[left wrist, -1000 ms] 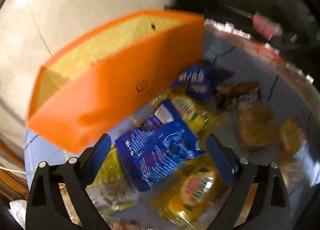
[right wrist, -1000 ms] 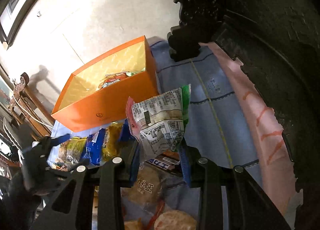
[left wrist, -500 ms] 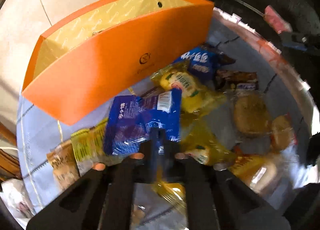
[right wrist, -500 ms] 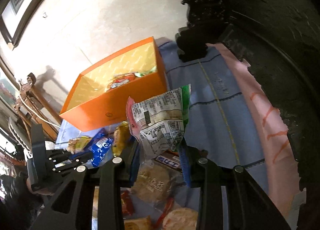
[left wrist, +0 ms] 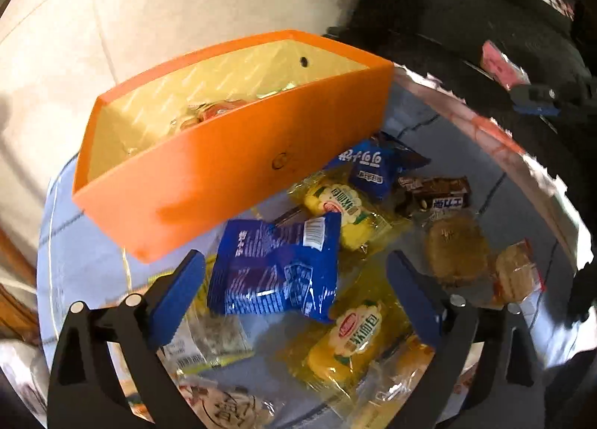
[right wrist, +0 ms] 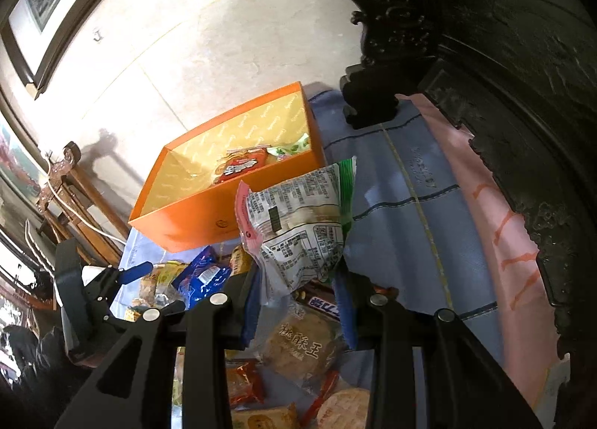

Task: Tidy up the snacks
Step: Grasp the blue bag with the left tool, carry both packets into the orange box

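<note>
An orange box [left wrist: 224, 175] stands at the back of the blue cloth, with a red packet [right wrist: 238, 167] and a green one inside. My left gripper [left wrist: 294, 261] hovers over the snack pile, its jaws opening wide. A blue packet [left wrist: 276, 268] lies between its fingers, and neither pad touches it. In the right wrist view my right gripper [right wrist: 298, 279] is shut on a white printed packet [right wrist: 298, 220] with pink and green ends, held upright in front of the box [right wrist: 209, 212]. The left gripper [right wrist: 112, 279] shows at the lower left there.
Loose snacks cover the cloth: yellow cake packs [left wrist: 350, 339], a blue bun pack [left wrist: 369, 167], a chocolate bar [left wrist: 436, 193], round pastries [left wrist: 455, 246]. A dark carved wooden piece [right wrist: 485, 55] rises at the right, a pink cloth [right wrist: 503, 235] beside it. The wall lies behind the box.
The left gripper closed over the blue packet half a second ago and now stands wide open, a little higher. The right gripper keeps its packet and has barely moved.
</note>
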`<state>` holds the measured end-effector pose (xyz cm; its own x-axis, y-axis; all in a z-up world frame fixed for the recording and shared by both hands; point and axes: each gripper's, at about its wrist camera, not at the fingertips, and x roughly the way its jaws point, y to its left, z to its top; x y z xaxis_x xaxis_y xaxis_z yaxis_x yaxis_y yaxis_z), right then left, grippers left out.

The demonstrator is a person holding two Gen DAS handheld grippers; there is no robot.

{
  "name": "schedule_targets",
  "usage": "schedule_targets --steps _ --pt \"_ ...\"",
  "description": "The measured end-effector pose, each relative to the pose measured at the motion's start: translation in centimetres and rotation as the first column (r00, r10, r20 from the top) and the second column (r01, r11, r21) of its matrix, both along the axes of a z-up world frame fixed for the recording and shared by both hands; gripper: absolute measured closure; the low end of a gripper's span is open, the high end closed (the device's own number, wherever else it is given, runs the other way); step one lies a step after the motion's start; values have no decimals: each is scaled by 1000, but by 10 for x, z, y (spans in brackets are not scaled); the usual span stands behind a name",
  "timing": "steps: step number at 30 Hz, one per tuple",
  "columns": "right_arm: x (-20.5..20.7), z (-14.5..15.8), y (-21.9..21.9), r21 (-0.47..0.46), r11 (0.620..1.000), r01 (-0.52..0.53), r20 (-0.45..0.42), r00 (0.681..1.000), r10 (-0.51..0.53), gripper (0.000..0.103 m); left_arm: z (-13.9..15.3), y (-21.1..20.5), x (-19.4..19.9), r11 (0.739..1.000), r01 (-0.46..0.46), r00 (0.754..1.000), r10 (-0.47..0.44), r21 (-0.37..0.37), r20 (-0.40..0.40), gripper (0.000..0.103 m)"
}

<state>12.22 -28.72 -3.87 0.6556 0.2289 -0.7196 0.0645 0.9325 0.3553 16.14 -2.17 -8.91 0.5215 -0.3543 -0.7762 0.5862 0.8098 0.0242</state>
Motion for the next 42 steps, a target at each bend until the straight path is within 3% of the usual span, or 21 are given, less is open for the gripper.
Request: schedule_targets --steps 3,5,7,8,9,10,12,16,18,19,20,22,25,27,31,35,38,39,40,41,42 --pt "1 -3 0 14 1000 7 -10 1000 -7 68 -21 -9 18 991 -66 998 68 117 -9 4" --pt "1 -4 3 20 1000 -4 -14 1000 4 68 -48 -11 38 976 -112 989 127 184 -71 4" --pt "0 -5 4 16 1000 -13 -18 1000 14 68 -59 0 53 985 -152 971 164 80 -172 4" --pt "-1 -5 4 14 1000 -15 -17 1000 15 68 -60 5 55 983 -177 965 183 45 -190 10" --pt "-1 -4 2 10 1000 -11 -17 1000 11 68 -59 6 55 982 -185 965 190 43 -184 17" --pt "-2 -3 1 9 1000 -4 -15 1000 5 68 -56 3 51 985 -157 971 168 77 -170 31" --pt "-2 -3 -3 14 1000 12 -12 1000 -11 68 -51 1 44 994 -85 971 97 64 -220 43" --pt "-4 -3 -7 23 999 25 -13 1000 -24 68 -46 3 31 995 -78 960 91 61 -263 47" --pt "-5 -1 -5 24 1000 18 -8 1000 -18 68 -41 10 32 991 -135 945 129 2 -299 47" --pt "-5 0 -5 24 1000 15 -4 1000 -15 68 -33 16 31 985 -161 940 133 -64 -314 47" --pt "-5 2 -4 23 1000 12 0 1000 -12 68 -25 19 30 980 -174 942 137 -98 -306 47" --pt "-4 6 -2 19 1000 7 11 1000 -7 68 -2 20 26 980 -172 962 145 -102 -233 47" --pt "1 16 2 11 1000 -8 40 999 8 68 26 26 34 975 -191 967 166 -117 -194 47" --pt "13 23 8 12 999 -30 57 998 29 68 46 29 50 963 -234 963 209 -137 -172 47" --pt "56 52 24 -10 995 -95 142 985 95 68 93 28 84 939 -334 942 332 -83 -46 47" --pt "113 77 41 27 986 -162 194 969 154 68 130 25 114 919 -376 923 382 -117 41 47" --pt "148 83 63 -29 978 -207 179 962 209 68 141 16 124 921 -363 926 373 -139 51 46" --pt "154 84 68 -44 974 -224 178 957 229 64 142 11 128 924 -358 928 369 -133 61 45" --pt "165 83 76 -61 960 -274 165 945 281 58 140 7 133 930 -349 931 358 -119 73 37" --pt "177 81 83 -92 950 -298 140 941 308 30 136 3 139 934 -345 932 353 -87 88 12" --pt "189 78 86 -139 951 -276 90 953 289 3 134 6 140 931 -360 925 364 -57 106 4"
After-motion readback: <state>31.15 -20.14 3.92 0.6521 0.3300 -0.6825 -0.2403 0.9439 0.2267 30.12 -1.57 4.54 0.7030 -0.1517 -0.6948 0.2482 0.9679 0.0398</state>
